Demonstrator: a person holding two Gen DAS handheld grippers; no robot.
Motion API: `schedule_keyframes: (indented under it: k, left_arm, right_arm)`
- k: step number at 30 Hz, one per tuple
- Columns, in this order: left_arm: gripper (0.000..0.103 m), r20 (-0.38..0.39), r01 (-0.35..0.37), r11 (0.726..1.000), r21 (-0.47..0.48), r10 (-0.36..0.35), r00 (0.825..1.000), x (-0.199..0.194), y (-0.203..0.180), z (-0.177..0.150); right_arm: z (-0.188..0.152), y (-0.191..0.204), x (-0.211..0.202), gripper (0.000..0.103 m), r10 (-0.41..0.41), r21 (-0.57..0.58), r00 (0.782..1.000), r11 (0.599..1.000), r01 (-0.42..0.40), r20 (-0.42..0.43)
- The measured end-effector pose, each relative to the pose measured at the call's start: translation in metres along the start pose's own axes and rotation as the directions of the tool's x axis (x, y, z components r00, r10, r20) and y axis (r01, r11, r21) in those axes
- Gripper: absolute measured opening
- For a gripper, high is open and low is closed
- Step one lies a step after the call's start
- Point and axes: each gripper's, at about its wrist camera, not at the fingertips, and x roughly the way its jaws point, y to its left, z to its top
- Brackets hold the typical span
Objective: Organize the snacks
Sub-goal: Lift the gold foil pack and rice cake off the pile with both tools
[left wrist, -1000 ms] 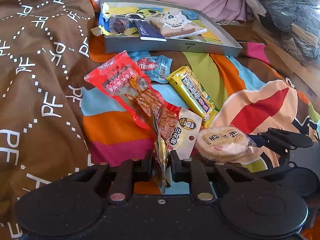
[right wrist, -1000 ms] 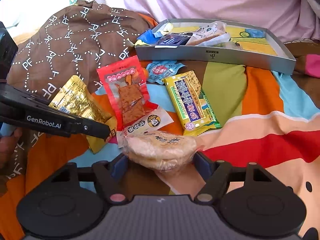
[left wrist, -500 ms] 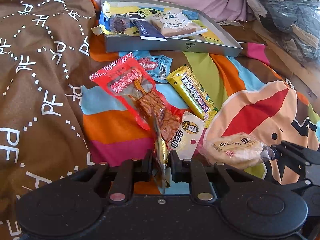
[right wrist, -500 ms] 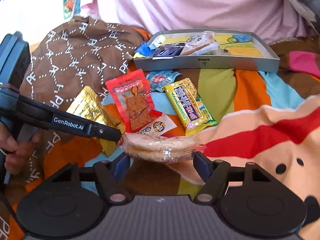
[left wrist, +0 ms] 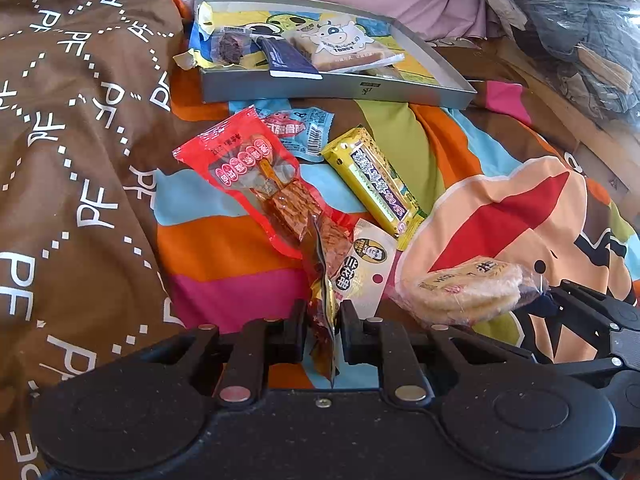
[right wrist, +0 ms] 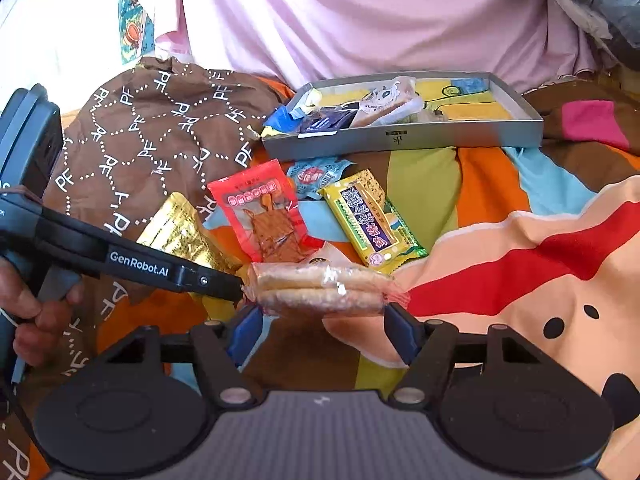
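With the right gripper (right wrist: 324, 316) clamping the rice cracker (right wrist: 322, 290) and the left gripper (left wrist: 322, 314) pinching the gold packet (left wrist: 324, 320) by one edge, either may slip before reaching the tray (right wrist: 400, 140).

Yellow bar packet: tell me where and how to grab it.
Grip the yellow bar packet across its narrow width at mid-length, from above. It lies flat and long on the blanket, its long edges free; the red packet is alongside but apart.

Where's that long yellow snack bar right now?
The yellow snack bar lies on the striped blanket, centre of the right wrist view, between the red snack packet on its left and the grey tray behind it.
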Motion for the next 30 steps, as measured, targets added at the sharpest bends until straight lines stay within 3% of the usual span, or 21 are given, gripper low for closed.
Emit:
schedule_keyframes:
  k: [4, 6, 9, 15, 20, 21, 23, 30]
  left_arm:
    - [0.018, -0.004, 0.002, 1.000, 0.003, -0.002, 1.000, 0.000, -0.001, -0.001]
    - [0.018, -0.004, 0.002, 1.000, 0.001, -0.002, 1.000, 0.000, -0.001, -0.001]
    - [0.018, -0.005, 0.004, 1.000, 0.000, -0.004, 1.000, 0.000, 0.000, 0.000]
    - [0.018, 0.010, -0.003, 1.000, -0.013, 0.004, 1.000, -0.008, 0.002, 0.003]
    - [0.018, 0.011, -0.003, 1.000, -0.016, 0.003, 1.000, -0.013, 0.000, 0.003]
    - [0.018, 0.009, -0.002, 1.000, -0.015, 0.002, 1.000, -0.013, 0.000, 0.002]
    - [0.018, 0.006, 0.001, 1.000, -0.014, -0.001, 1.000, -0.012, 0.000, 0.002]
    - [0.018, 0.012, 0.006, 1.000, -0.009, -0.005, 1.000, -0.013, -0.002, 0.003]
  right_arm:
    - [0.000, -0.001, 0.005, 0.073, 0.010, 0.006, 0.999, 1.000, -0.010, -0.036]
    - [0.001, -0.001, 0.014, 0.085, 0.040, 0.017, 0.993, 0.999, -0.038, -0.114]
    - [0.002, -0.005, 0.015, 0.098, 0.084, 0.043, 0.988, 0.996, -0.079, -0.127]
    - [0.007, -0.012, 0.024, 0.100, 0.070, 0.085, 0.988, 0.995, -0.059, -0.135]
    - [0.013, -0.012, 0.038, 0.099, 0.057, 0.068, 0.989, 0.997, -0.048, -0.136]
    - [0.013, -0.013, 0.040, 0.088, 0.058, 0.073, 0.989, 0.996, -0.048, -0.137]
    - [0.011, -0.017, 0.044, 0.078, 0.051, 0.099, 0.988, 0.994, -0.036, -0.144]
    - [0.007, -0.028, 0.036, 0.075, 0.078, 0.162, 0.993, 0.985, -0.063, -0.083]
